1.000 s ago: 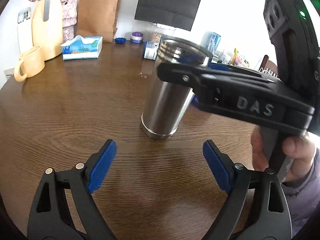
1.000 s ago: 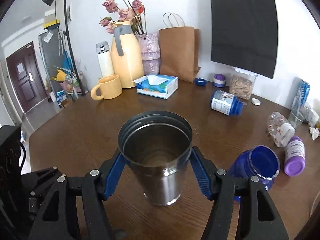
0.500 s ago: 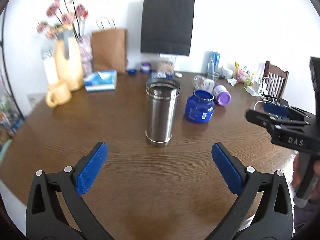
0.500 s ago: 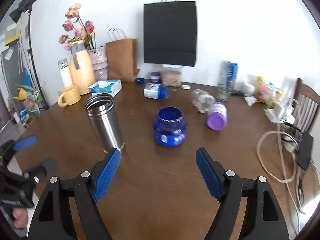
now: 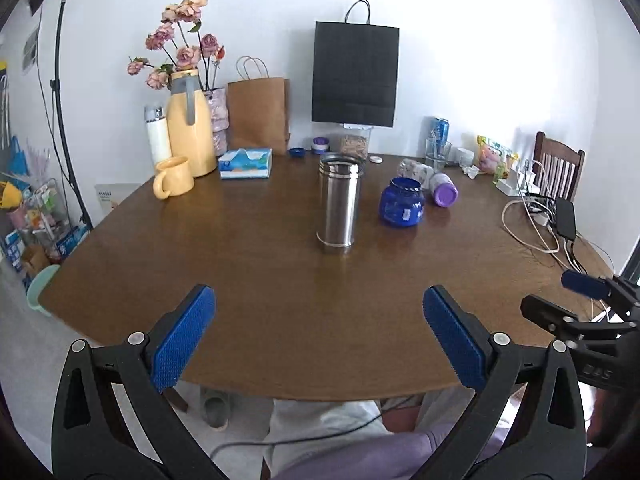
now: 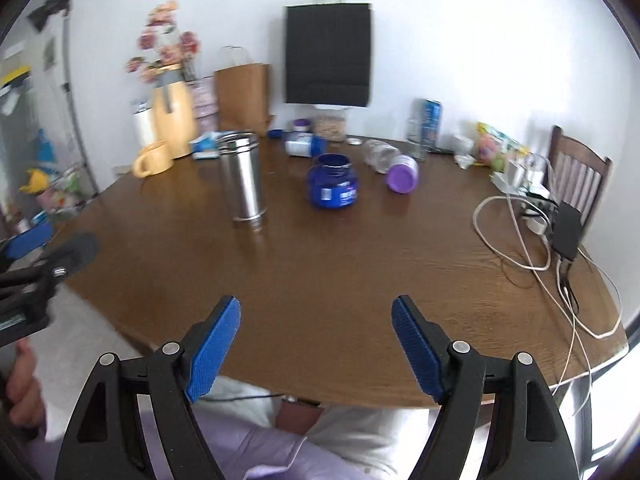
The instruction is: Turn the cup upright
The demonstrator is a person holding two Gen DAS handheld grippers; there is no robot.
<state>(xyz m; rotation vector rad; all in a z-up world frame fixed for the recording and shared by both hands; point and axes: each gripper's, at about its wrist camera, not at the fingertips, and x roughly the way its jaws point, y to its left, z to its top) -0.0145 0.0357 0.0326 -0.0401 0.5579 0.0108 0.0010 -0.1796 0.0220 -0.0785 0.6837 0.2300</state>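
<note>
Low in the frame, the left gripper (image 5: 318, 336) and right gripper (image 6: 316, 346) gape empty, while the tall steel cup (image 5: 340, 202) stands upright at centre on the round wooden table (image 5: 240, 280), liable, I reckon, to topple if bumped.

Bright daylight from the right; white wall (image 5: 500, 60) blown out there. Soft sheen on the surface (image 5: 280, 248). Heavy fisheye bending, dark corners. My left view sharp; right view motion-blurred, flowers (image 6: 164, 36) smeared.

Home dining room, wooden table (image 5: 280, 280), vase of roses (image 5: 180, 44), thermos jug (image 5: 188, 124), tissue box (image 5: 245, 163), wooden chair (image 5: 558, 168)
</note>
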